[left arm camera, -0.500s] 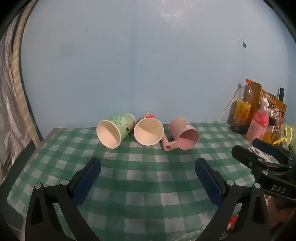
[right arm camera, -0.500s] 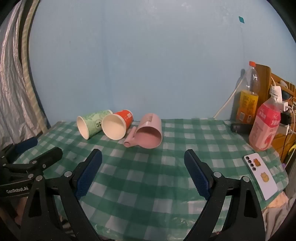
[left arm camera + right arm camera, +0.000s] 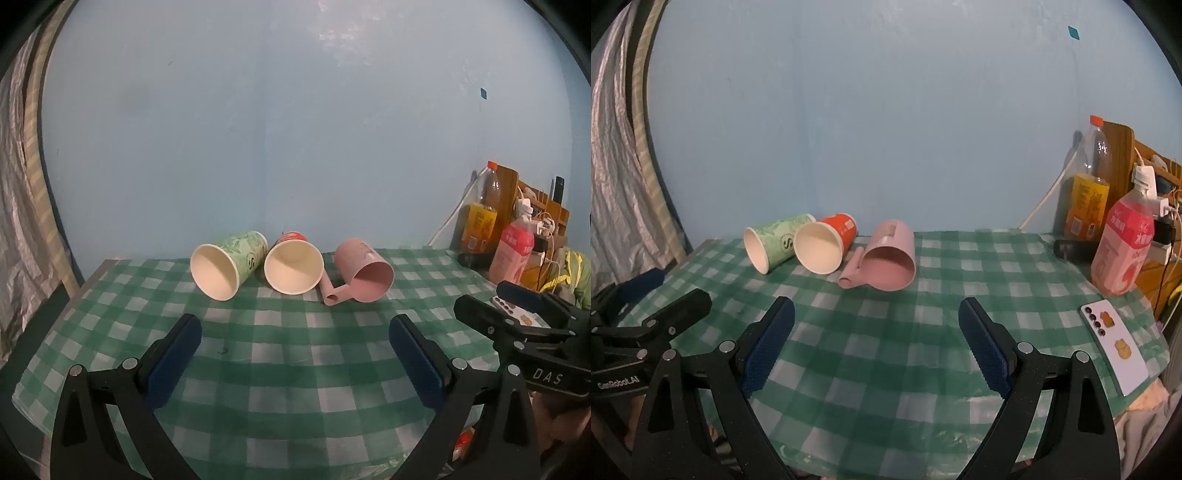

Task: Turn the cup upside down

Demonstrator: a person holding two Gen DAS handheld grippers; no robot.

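Note:
Three cups lie on their sides in a row at the far side of the green checked tablecloth, mouths toward me: a green paper cup (image 3: pixel 225 269) (image 3: pixel 772 247), a red paper cup (image 3: pixel 293 266) (image 3: pixel 825 247) and a pink plastic mug (image 3: pixel 364 271) (image 3: pixel 888 260) with its handle on the cloth. My left gripper (image 3: pixel 295 332) is open and empty, well short of the cups. My right gripper (image 3: pixel 877 325) is open and empty, in front of the pink mug. Each gripper also shows in the other's view: the right (image 3: pixel 517 317), the left (image 3: pixel 653 306).
At the table's right stand an orange drink bottle (image 3: pixel 1087 188), a pink drink bottle (image 3: pixel 1123 251), a dark object (image 3: pixel 1073 249) and a wooden rack with cables. A white phone (image 3: pixel 1113 343) lies near the right edge. A blue wall is behind; a curtain hangs left.

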